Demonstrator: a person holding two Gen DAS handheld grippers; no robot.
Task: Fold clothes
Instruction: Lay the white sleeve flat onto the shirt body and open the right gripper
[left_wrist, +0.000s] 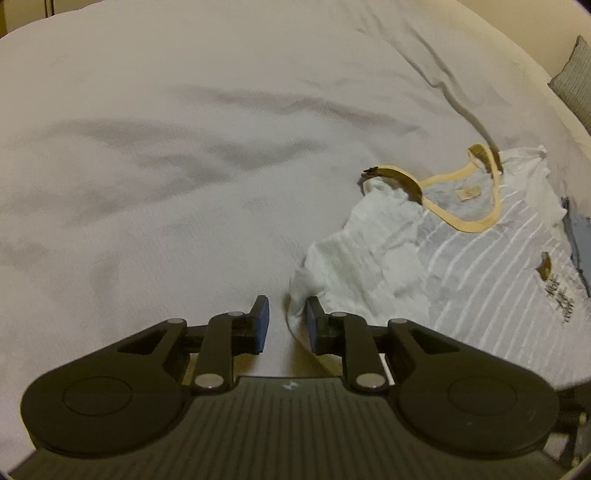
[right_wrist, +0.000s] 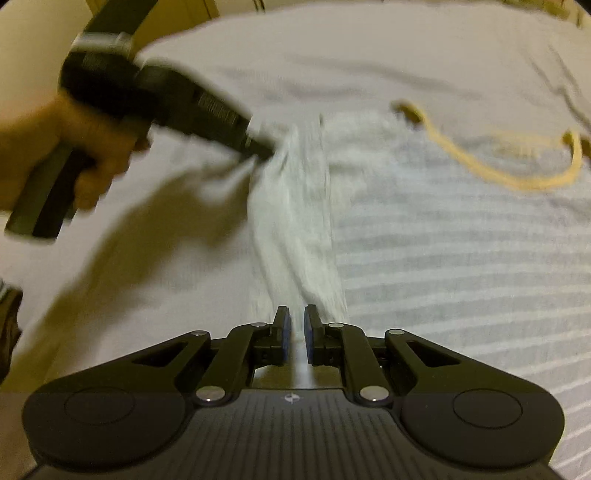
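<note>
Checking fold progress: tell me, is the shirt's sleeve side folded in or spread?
Partly folded: the shirt's sleeve edge lies bunched over the striped body.

- A bed (left_wrist: 184, 166) under a pale, finely textured cover, rumpled into soft creases, carries everything
- A white striped top (left_wrist: 480, 266) with a yellow-trimmed neckline lies spread flat on the cover toward its right side, one side gathered into a crumpled fold
- A grey cushion (left_wrist: 576, 77) sits at the far right edge
</note>
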